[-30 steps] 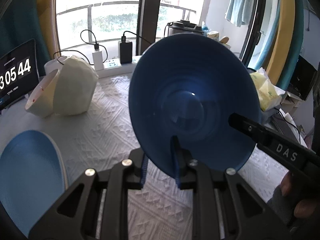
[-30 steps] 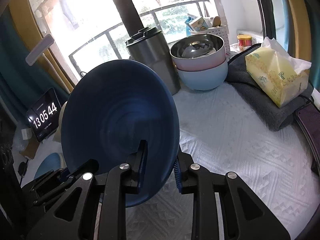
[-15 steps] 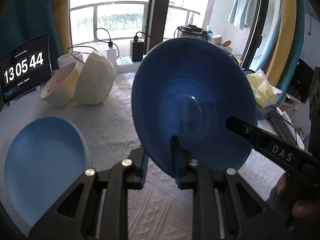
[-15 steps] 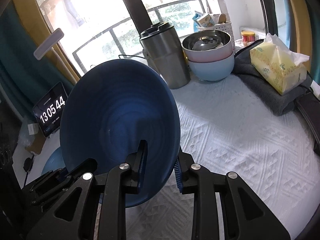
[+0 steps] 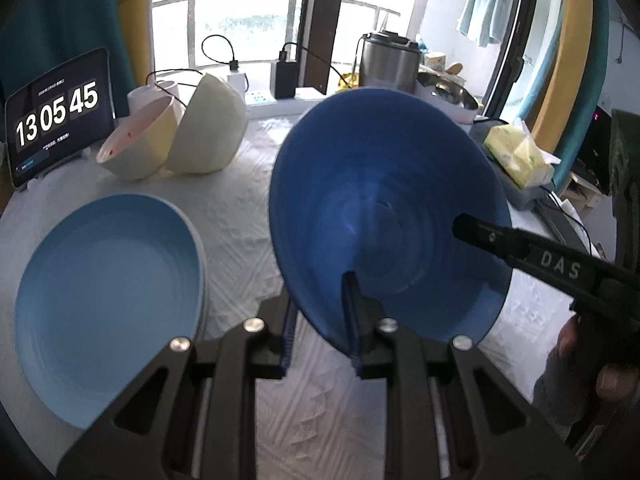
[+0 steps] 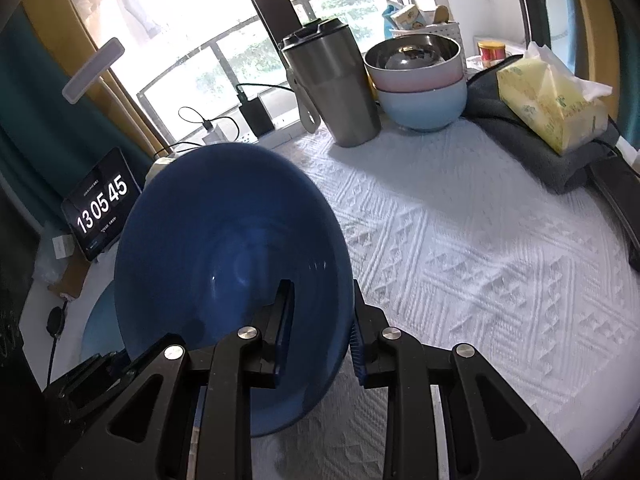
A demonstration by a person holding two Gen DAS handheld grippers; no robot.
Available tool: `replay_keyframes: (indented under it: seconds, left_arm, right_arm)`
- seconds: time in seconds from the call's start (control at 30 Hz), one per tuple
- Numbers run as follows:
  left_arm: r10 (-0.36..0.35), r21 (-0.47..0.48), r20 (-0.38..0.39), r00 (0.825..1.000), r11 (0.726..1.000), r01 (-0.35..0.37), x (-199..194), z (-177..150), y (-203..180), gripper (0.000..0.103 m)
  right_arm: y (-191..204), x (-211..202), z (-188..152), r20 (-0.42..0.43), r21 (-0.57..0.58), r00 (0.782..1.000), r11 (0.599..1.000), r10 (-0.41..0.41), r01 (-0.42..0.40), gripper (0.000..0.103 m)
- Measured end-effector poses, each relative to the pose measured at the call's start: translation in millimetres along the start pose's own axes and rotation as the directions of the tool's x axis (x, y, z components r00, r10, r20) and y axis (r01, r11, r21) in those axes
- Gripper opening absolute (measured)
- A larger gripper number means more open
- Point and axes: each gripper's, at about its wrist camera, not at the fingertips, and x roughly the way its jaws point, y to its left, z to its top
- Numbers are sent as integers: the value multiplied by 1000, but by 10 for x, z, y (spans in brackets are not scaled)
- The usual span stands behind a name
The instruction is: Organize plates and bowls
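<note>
Daylit window with teal curtain behind white-clothed table

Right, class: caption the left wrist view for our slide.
Both grippers clamp the dark blue plate above the tablecloth, beside a light blue plate.

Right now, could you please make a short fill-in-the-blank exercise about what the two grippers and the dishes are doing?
1. Both grippers clamp the rim of the dark blue ____.
2. The light blue plate lies flat on the white ____.
3. The clock reads 13 05 ____.
4. The steel bowl sits in a ____ bowl.

Missing words: bowl; tablecloth; 45; pink
</note>
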Motion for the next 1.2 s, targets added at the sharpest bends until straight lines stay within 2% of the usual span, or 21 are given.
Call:
replay_keyframes:
  seconds: [0.37,0.47,0.93,1.07,1.2]
  left_arm:
    - [3,-14,28,1000,1000,-3,-148,-40,86,23]
    - [3,-22,29,1000,1000,-2,-167,-36,133,23]
    - [2,-48,48,999,999,0,-239,38,267,25]
    - [-16,-61,41,999,998,18,-246,58,304,30]
    - [-23,-63,54,998,998,26,-286,61,336,40]
  right_arm:
    - [83,-17,-7,-3,0,1000,1000,-14,14,28]
    - [126,-19,24,-14,1,1000,1000,6,-6,34]
    - [251,-126,180,42,-33,998,998,-48,50,36]
    - [278,-208,228,69,-38,996,997,-62,64,36]
    - [325,-254,271,82,-47,995,997,-62,66,36]
